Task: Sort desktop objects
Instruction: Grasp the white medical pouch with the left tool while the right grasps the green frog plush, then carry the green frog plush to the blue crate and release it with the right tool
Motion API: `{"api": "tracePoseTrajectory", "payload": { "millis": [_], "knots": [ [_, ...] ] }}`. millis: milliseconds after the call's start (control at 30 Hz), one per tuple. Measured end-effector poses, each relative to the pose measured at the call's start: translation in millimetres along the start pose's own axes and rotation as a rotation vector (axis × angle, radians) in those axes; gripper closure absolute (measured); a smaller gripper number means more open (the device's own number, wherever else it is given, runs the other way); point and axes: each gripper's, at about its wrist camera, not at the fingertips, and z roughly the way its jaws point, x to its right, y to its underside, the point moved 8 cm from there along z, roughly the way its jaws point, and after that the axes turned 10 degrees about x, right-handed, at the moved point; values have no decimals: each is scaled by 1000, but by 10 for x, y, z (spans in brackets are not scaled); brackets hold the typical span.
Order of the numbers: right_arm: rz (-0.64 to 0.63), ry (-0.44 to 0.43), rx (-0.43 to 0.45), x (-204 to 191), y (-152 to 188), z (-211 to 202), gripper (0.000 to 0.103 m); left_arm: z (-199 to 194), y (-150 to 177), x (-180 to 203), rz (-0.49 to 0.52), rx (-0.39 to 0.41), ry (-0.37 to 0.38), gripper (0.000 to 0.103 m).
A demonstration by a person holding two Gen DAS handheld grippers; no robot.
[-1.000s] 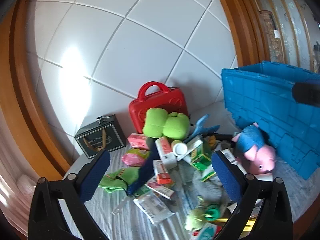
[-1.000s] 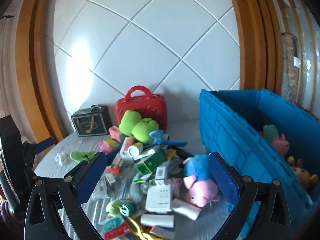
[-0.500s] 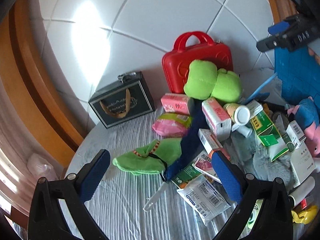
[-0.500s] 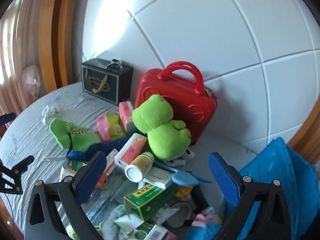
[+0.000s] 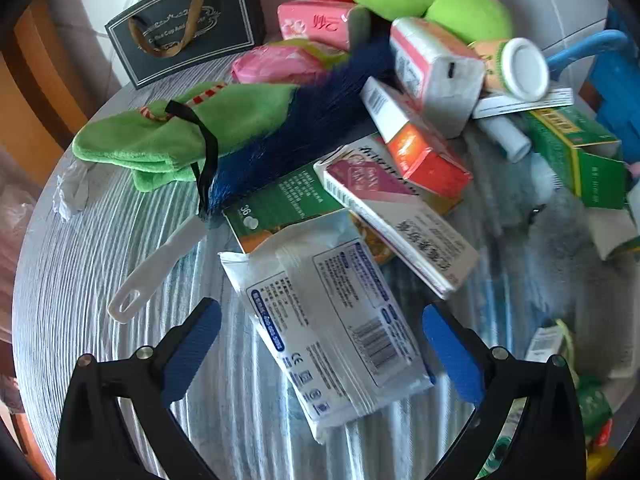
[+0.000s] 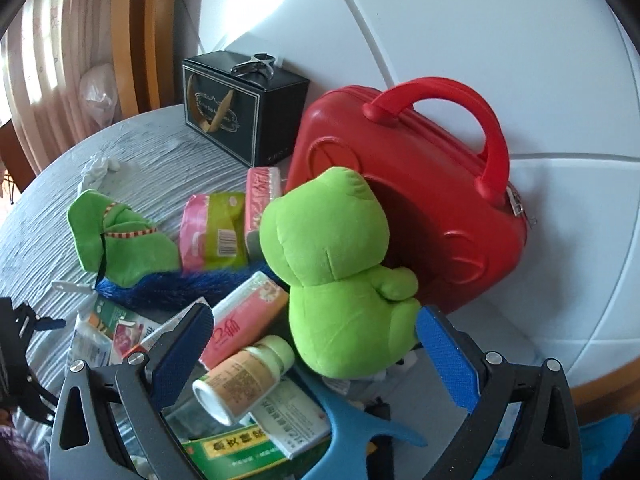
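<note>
The heap of desktop clutter lies on a grey ribbed tablecloth (image 5: 120, 360), and the red case (image 6: 420, 208) standing on edge at the wall is the marker for everything else. A green plush frog (image 6: 336, 276) leans against the front of the case. The right gripper (image 6: 312, 354) hovers with its blue pads spread wide, the frog's lower body between them but not pinched; nothing is held. Just in front of the frog a capped pill bottle (image 6: 244, 376) lies on its side over a pink-and-white carton (image 6: 244, 320), with a green medicine box (image 6: 236, 452) and a blue plastic clip (image 6: 360, 424) nearer still.

Farther out from the case, toward the table's edge, a white plastic sachet pack (image 5: 332, 332) lies flat. The left gripper (image 5: 320, 350) hangs over it, its fingers wide apart on either side of the pack and gripping nothing. A white-and-magenta box (image 5: 396, 220) overlaps the pack's far end, resting on a green box (image 5: 288, 200), and an orange-and-white carton (image 5: 416, 144) lies closer to the case.

Left of the case, a pink tissue packet (image 5: 316, 24) and a pink wrapped bag (image 5: 280, 64) sit side by side. Beyond them a green cloth glove (image 5: 176, 136) lies on a blue-bristled brush (image 5: 288, 148) with a white handle. A black gift box (image 6: 236, 108) stands at the wall left of the case, a metal clip on its lid.
</note>
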Motion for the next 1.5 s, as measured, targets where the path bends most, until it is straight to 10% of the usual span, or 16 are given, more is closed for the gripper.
{"api": "tracePoseTrajectory", "payload": {
  "millis": [400, 600, 733, 1200, 1500],
  "knots": [
    [-108, -44, -154, 168, 230, 941, 0, 15, 123, -135, -69, -27, 51, 23],
    [-174, 106, -187, 141, 192, 1459, 1, -77, 102, -110, -54, -21, 62, 23],
    [-205, 193, -158, 84, 229, 1459, 32, -178, 68, -80, -31, 4, 82, 38],
    [167, 253, 236, 296, -50, -1276, 35, -859, 18, -185, 65, 139, 87, 63],
    [500, 347, 408, 47, 727, -3335, 35, -1965, -711, 631, 337, 430, 233, 63]
  ]
}}
